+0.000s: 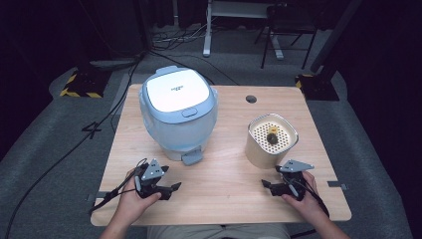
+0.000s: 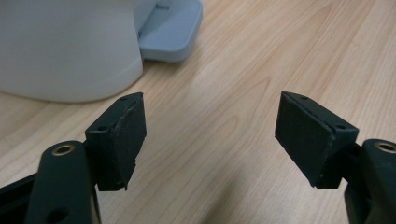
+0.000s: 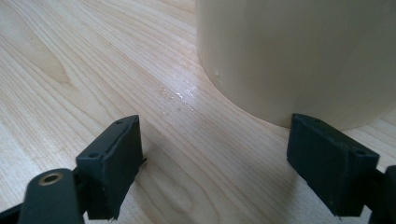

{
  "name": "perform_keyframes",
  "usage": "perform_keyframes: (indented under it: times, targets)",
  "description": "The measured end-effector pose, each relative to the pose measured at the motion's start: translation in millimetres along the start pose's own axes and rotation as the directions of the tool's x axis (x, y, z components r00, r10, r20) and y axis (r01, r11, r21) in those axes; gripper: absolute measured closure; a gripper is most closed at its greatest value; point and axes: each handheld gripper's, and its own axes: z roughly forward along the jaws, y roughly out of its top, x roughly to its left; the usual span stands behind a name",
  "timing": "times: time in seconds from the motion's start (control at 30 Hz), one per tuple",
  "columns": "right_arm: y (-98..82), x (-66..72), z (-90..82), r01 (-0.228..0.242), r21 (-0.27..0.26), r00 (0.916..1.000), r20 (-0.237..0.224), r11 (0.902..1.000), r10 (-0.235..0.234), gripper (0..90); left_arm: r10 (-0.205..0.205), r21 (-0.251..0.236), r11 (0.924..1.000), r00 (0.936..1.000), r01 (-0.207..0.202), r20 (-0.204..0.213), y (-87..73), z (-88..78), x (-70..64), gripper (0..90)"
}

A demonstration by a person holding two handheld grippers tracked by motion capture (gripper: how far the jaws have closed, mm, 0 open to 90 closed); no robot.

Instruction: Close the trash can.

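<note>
Beige container (image 3: 299,56) top cropped; contents (image 1: 272,137) indistinct.

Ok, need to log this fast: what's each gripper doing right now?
Left gripper: open, holding nothing, near the white cooker.
Right gripper: open, holding nothing, close to the cream pot.

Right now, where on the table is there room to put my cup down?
Bare wood lies between the blue cooker and the cream basket pot, and along the front edge between the left gripper and right gripper. It is crowded at the cooker's front latch.
</note>
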Motion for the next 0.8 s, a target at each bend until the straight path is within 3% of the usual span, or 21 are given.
perform_keyframes:
  times: [0.3,0.47,0.6,0.8]
  targets:
    - [0.0,0.0,-0.1,-0.001,0.0,1.0,0.0,1.0,0.001,18.6,0.03,0.117,0.9928,0.9993,-0.027,-0.025,-10.8,15.5,-0.9,23.8]
    - [0.0,0.0,0.0,-0.001,0.0,1.0,0.0,1.0,0.001,18.6,0.03,0.109,0.9937,0.9994,-0.028,-0.019,-12.3,17.3,0.2,21.4]
    - [0.0,0.0,0.0,0.0,0.0,1.0,0.0,1.0,0.0,18.6,0.002,0.106,0.9943,1.0,-0.001,-0.008,-13.3,19.2,4.2,16.0]
    - [0.0,0.0,0.0,0.0,0.0,1.0,0.0,1.0,0.0,18.6,0.005,0.108,0.9942,1.0,-0.004,-0.007,-13.1,19.5,4.9,15.0]
